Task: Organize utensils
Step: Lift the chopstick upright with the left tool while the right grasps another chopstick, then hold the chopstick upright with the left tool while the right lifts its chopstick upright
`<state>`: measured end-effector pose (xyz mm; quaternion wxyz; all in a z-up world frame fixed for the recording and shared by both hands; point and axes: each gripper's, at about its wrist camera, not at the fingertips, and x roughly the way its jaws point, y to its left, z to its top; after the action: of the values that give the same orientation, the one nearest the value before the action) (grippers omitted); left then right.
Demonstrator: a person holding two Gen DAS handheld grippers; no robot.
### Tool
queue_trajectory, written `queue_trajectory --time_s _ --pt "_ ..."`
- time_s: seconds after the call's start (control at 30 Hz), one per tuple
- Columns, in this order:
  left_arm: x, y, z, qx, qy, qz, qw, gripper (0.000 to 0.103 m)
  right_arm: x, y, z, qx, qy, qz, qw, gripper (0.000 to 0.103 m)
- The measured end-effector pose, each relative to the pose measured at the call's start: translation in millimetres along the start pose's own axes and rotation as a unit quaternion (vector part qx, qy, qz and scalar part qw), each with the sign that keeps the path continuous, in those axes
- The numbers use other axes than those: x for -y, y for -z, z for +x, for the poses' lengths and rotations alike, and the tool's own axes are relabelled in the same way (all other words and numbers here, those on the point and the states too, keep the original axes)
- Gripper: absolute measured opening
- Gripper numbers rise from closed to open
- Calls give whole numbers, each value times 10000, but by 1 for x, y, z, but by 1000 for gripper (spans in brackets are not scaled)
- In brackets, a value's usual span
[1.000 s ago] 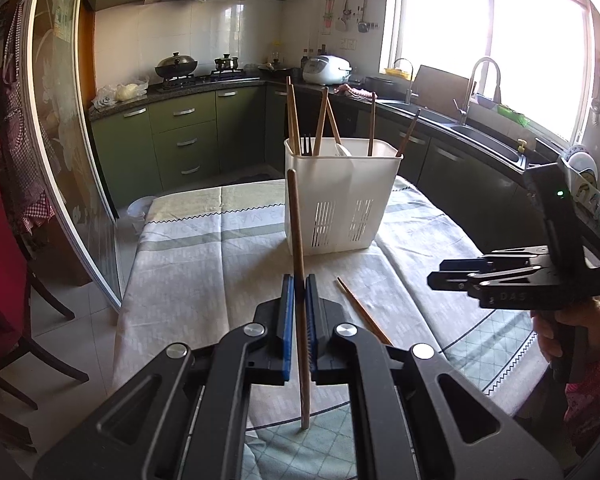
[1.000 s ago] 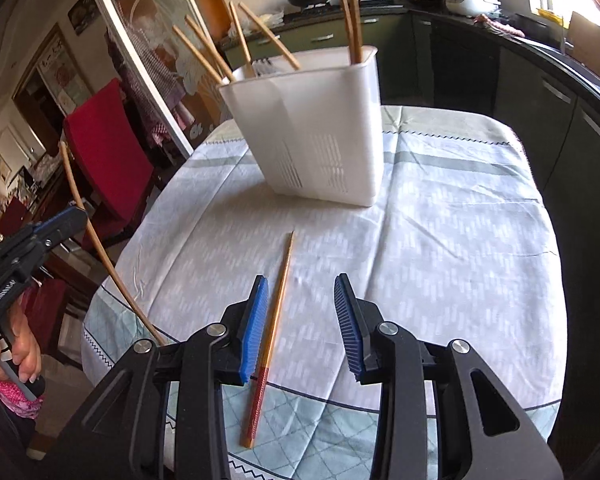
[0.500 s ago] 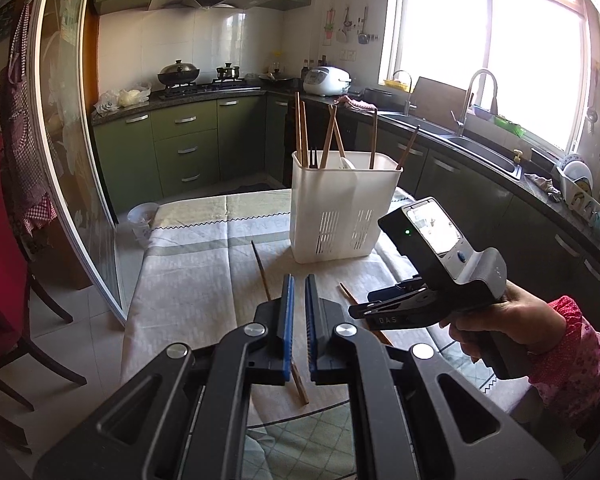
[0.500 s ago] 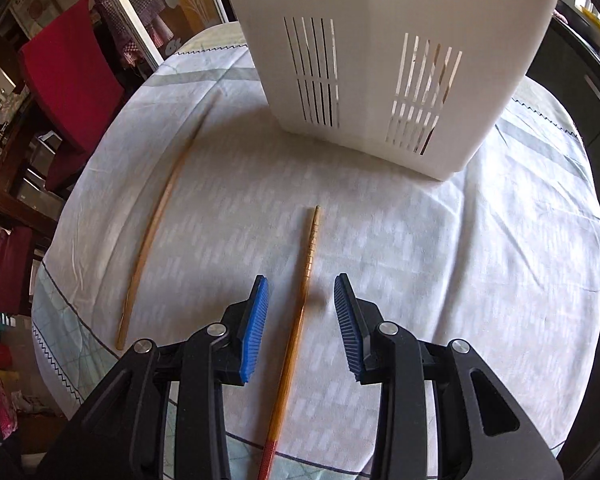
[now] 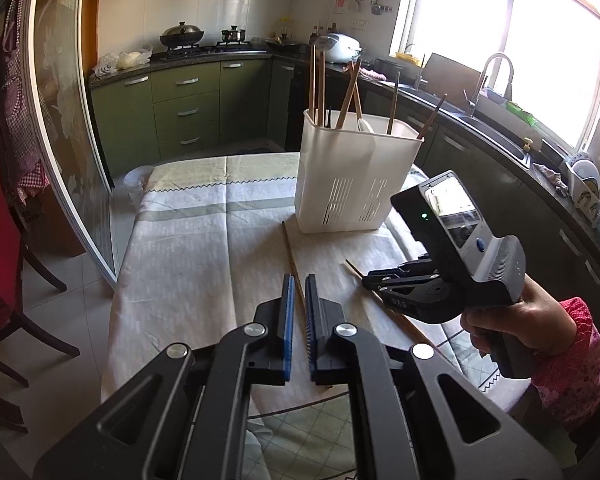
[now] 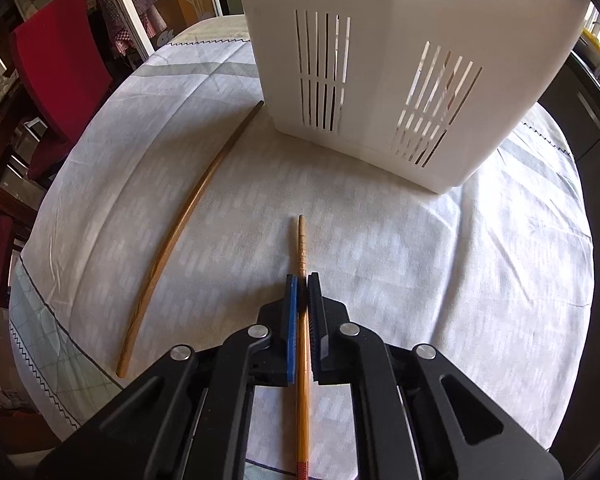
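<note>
A white slotted utensil holder (image 5: 356, 176) stands on the table with several chopsticks upright in it; it also fills the top of the right wrist view (image 6: 396, 60). My right gripper (image 6: 302, 280) is shut on a light orange chopstick (image 6: 301, 240) that lies on the cloth, gripped near its middle. It also shows in the left wrist view (image 5: 366, 280). A longer brown chopstick (image 6: 180, 224) lies loose to its left, its tip by the holder's corner. My left gripper (image 5: 297, 280) is nearly shut and empty, held above that brown chopstick (image 5: 290, 252).
The oval table (image 5: 204, 248) carries a pale cloth with a checked border. A red chair (image 6: 60, 52) stands off the table's left side. Green kitchen cabinets (image 5: 188, 108) and a sink counter (image 5: 496, 136) lie beyond the table.
My left gripper let go of the long brown chopstick, which now lies on the cloth. My right gripper moved down over the orange chopstick and closed on it.
</note>
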<state>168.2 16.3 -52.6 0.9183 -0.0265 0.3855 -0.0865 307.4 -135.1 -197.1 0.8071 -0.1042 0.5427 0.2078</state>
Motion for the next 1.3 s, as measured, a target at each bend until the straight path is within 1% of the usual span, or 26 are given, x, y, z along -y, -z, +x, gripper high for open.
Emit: queue_trajectory --time_s 0.17,0.33,0.43,0.57,0.6,0.73,0.77,0.93,1.03,1.17,1.2,1.27,1.3 --pt "-2 -14 47 -736 185 -147 9970 6 15 11 -46 559 -257 169 9980 6" --pt "3 -33 99 -1254 214 -92 9918 6 33 33 -100 1168 -439 325 9917 6" --pt "4 -40 130 -1560 145 -109 9876 6 42 48 -121 1363 -559 385 9883 6" --pt "2 -44 163 -1850 -37 -123 9826 6 50 63 -135 1462 -665 416 9861 6" --pt "2 -44 169 -1892 -80 -133 9818 7 51 65 -136 1469 -686 415 9859 6" --pt "1 -48 187 -1915 -268 -160 9810 17 59 71 -141 1512 -744 457 9846 6" --pt "1 -48 190 -1912 -297 -181 9809 18 61 76 -145 1525 -754 466 9843 6" --pt "1 -49 206 -2010 -430 -171 9785 18 62 77 -146 1536 -810 484 9836 6" --pt "1 -49 215 -2076 -581 -192 9763 18 65 77 -144 1533 -835 498 9834 6" --pt "8 -45 215 -1995 -808 -102 9765 18 65 77 -145 1535 -860 496 9831 6" --pt "9 -43 215 -1972 -854 -104 9766 18 65 77 -145 1539 -866 496 9830 6" --pt "11 -39 209 -1944 -862 -88 9771 6 65 76 -145 1540 -880 496 9829 6" --pt "14 -38 207 -1935 -868 -65 9772 6 64 76 -145 1544 -884 497 9828 6"
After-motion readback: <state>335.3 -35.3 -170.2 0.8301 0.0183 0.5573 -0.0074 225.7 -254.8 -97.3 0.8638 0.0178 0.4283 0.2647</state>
